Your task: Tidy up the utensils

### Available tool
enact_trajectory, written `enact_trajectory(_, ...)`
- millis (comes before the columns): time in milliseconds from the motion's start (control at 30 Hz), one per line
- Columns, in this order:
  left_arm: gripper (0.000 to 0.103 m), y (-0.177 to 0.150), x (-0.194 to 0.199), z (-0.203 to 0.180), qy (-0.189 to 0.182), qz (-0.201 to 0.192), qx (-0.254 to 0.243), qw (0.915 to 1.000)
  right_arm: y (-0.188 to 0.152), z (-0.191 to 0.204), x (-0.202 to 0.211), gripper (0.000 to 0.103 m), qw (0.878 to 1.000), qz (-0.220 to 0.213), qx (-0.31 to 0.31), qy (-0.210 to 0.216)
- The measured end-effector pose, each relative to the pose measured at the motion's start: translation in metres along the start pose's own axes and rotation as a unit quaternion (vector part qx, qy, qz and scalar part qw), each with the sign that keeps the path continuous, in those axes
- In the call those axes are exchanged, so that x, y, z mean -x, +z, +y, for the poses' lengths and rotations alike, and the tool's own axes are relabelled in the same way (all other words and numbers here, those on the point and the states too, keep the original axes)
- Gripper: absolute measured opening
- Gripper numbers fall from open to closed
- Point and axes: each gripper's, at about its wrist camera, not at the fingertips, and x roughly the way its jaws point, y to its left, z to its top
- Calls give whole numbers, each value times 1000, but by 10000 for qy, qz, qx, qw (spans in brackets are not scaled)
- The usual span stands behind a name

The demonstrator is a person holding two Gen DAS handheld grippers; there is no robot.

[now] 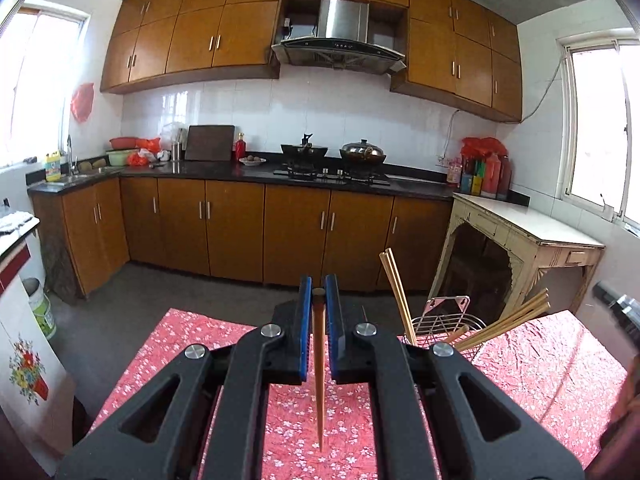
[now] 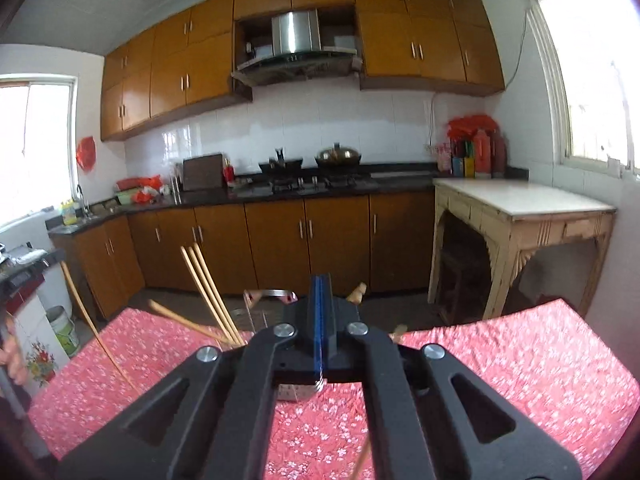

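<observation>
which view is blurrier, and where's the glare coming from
Right wrist view is softer, smeared across the stove and the wire rack; left wrist view is sharp on the chopstick in the left gripper. Windows blow out white in both; fisheye bends the cabinets.

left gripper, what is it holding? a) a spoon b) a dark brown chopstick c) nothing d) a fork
b: the left gripper has its blue-padded fingers shut on a dark brown chopstick that points down over the red floral cloth.

You see a smooth wooden chopstick (image 1: 319,364) between ribbed blue pads (image 1: 305,320), a wire-metal rack (image 1: 444,324), and crinkled floral cloth (image 1: 540,364).
</observation>
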Motion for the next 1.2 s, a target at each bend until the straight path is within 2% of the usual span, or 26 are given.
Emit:
enact_trajectory(100, 7, -4, -3, 5, -1, 80, 57, 10000, -13, -18, -16, 1, 9992, -67, -58, -396)
enact_trajectory(267, 7, -4, -5, 17, 33, 58, 103, 9999, -26, -64, -22, 2, 9961, 224, -415, -749)
enact_trajectory(367, 7, -5, -9, 20, 7, 115, 151, 9998, -45, -88, -30, 6, 9926, 651, -609, -825)
enact_trajectory(467, 7, -8, -10, 21, 2, 155, 165, 9997, -67, -108, -45, 17, 9867, 1040, -838, -929)
enact_trajectory(533, 7, -9, -10, 20, -5, 172, 165, 9997, -82, -125, -59, 18, 9789, 1363, -1132, -1018)
enact_trajectory(633, 7, -9, -9, 18, -4, 169, 124, 9998, -102, -159, -83, 19, 9606, 1848, -1646, -1264)
enact_trajectory(800, 7, -10, -8, 19, -13, 168, 68, 9998, -129, -210, -105, 20, 9340, 2244, -2027, -1901)
enact_trajectory(900, 7, -10, -8, 19, -32, 153, 51, 9999, -144, -242, -98, 21, 9122, 2317, -2438, -2341)
enact_trajectory(967, 7, -10, -8, 18, -47, 144, 40, 9999, -149, -255, -94, 22, 9062, 2317, -2513, -2488)
enact_trajectory(1067, 7, -11, -9, 16, -49, 143, 12, 9999, -160, -270, -100, 22, 8976, 2547, -2702, -2377)
enact_trajectory(1200, 7, -10, -11, 15, -31, 148, 15, 9999, -168, -275, -111, 22, 8909, 2703, -2683, -2475)
